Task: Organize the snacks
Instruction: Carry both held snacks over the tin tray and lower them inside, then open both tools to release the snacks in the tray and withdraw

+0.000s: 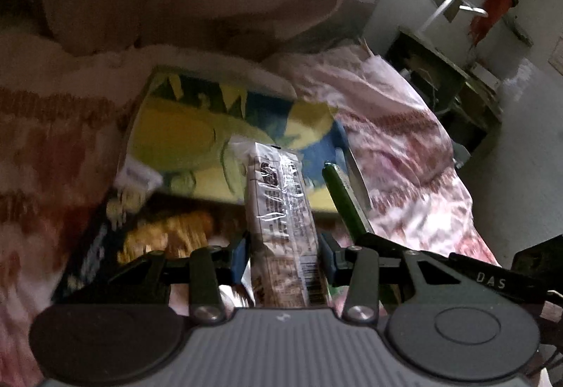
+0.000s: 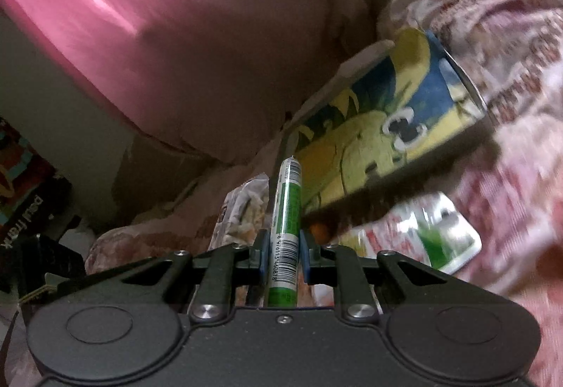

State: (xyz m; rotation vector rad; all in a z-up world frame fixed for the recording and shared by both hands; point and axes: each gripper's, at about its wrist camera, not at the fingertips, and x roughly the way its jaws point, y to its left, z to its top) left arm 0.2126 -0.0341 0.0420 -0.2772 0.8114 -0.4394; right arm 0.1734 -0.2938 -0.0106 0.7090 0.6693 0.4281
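My left gripper (image 1: 284,258) is shut on a long brown-and-white snack packet (image 1: 278,207) in clear wrap, held above a yellow-and-blue cartoon box (image 1: 190,137) lying on the bed. My right gripper (image 2: 285,255) is shut on a green snack tube (image 2: 286,221) with a barcode; the tube also shows in the left wrist view (image 1: 343,198), to the right of the packet. The cartoon box shows in the right wrist view (image 2: 380,126), just beyond the tube's tip. The left gripper's packet shows in the right wrist view (image 2: 242,211) left of the tube.
A dark snack bag (image 1: 140,239) lies in front of the box. A red, white and green packet (image 2: 422,232) lies on the floral bedspread (image 1: 404,147). A pink pillow (image 2: 158,35) lies behind. A desk (image 1: 454,77) stands beyond the bed.
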